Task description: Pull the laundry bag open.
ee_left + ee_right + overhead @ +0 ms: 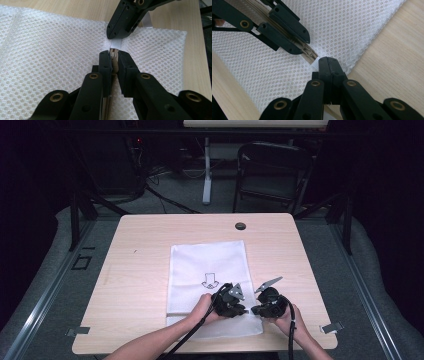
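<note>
A light wooden bench point(150, 245) with rounded corners takes up the middle of the frame, a small dark round grommet point(240, 226) near its far edge and metal clips point(77, 331) at its near corners. The floor point(175, 195) around it is grey. At the upper right stands a dark folding chair point(270, 170), and beside it, at the top centre, a white post point(206, 170) rises to a pale tabletop. Black cables point(165, 200) trail across the floor at the upper left. The room's edges are dark.
</note>
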